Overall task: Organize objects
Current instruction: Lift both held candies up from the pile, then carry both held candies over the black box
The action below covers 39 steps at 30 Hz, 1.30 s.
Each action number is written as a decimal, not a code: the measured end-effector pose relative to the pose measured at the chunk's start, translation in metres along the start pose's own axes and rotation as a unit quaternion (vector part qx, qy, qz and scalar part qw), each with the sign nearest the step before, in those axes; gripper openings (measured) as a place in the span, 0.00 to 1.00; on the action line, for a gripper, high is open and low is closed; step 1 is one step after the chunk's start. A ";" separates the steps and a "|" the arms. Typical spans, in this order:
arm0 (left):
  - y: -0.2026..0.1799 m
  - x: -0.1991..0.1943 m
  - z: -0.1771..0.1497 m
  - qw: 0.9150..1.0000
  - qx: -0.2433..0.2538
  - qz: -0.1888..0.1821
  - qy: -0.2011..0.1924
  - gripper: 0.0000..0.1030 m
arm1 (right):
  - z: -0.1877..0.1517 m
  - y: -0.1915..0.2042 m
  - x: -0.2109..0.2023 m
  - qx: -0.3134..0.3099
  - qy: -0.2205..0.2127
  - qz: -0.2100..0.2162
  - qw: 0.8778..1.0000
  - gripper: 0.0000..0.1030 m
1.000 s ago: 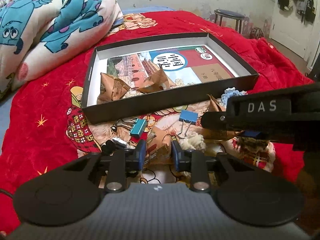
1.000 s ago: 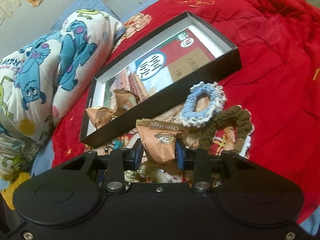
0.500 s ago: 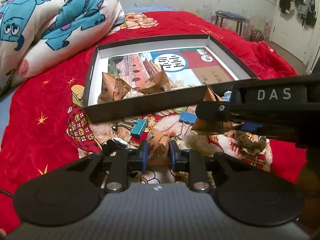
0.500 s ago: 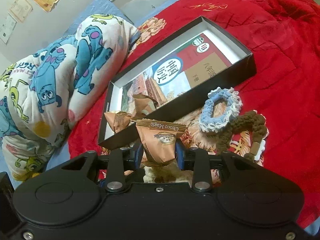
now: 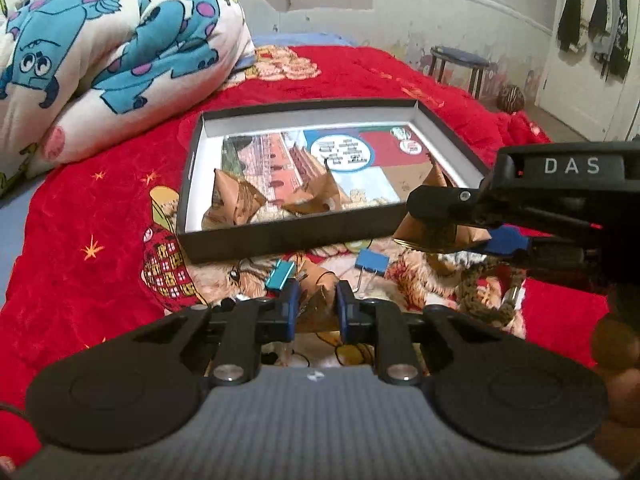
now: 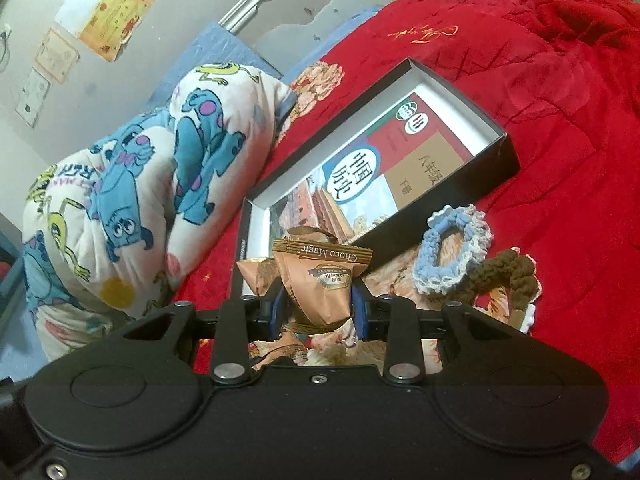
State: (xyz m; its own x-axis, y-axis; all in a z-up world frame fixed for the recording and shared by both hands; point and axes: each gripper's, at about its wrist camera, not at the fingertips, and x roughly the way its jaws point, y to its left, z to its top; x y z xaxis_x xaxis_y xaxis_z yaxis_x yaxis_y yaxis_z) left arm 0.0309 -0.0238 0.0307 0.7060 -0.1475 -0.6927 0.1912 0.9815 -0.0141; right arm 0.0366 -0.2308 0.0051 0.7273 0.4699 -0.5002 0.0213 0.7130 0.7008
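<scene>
A shallow black box (image 5: pixel 280 246) lies on the red blanket with two brown snack packets (image 5: pixel 234 204) inside, on a printed book cover. My left gripper (image 5: pixel 317 305) is low over the blanket in front of the box. Its jaws are closing and its pads press a brown snack packet (image 5: pixel 318 300). My right gripper (image 6: pixel 318 308) is shut on a "Choco Magic" snack packet (image 6: pixel 320 280). In the left wrist view the right gripper (image 5: pixel 452 228) hovers at the box's near right corner with that packet (image 5: pixel 436 234).
A teal binder clip (image 5: pixel 280 276) and a blue binder clip (image 5: pixel 372 262) lie in front of the box. A blue scrunchie (image 6: pixel 452 252) and a brown scrunchie (image 6: pixel 504 276) lie to the right. A monster-print quilt (image 5: pixel 100 60) is piled at the left; a stool (image 5: pixel 460 60) stands behind the bed.
The left jaws have narrowed onto the packet on the blanket. The right gripper has lifted its packet and tilted up, so it now hangs by the box's near right corner.
</scene>
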 end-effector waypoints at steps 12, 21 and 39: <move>0.004 -0.013 0.008 0.999 -0.004 0.003 -0.042 0.22 | 0.012 0.003 -0.005 0.002 -0.017 0.041 0.999 0.31; 0.000 -0.022 0.012 0.998 0.012 0.004 -0.058 0.22 | 0.029 0.005 -0.018 -0.024 -0.043 0.052 0.997 0.31; -0.043 -0.039 -0.007 0.978 0.160 0.044 -0.124 0.21 | 0.033 -0.002 -0.011 -0.026 -0.038 0.044 0.998 0.31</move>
State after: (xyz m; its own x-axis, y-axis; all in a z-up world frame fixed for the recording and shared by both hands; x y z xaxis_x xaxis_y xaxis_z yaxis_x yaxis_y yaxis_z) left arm -0.0095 -0.0592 0.0538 0.8654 -0.1280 -0.4844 0.2981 0.9086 0.2924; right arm 0.0512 -0.2542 0.0259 0.7754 0.4923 -0.3955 -0.0791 0.6970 0.7127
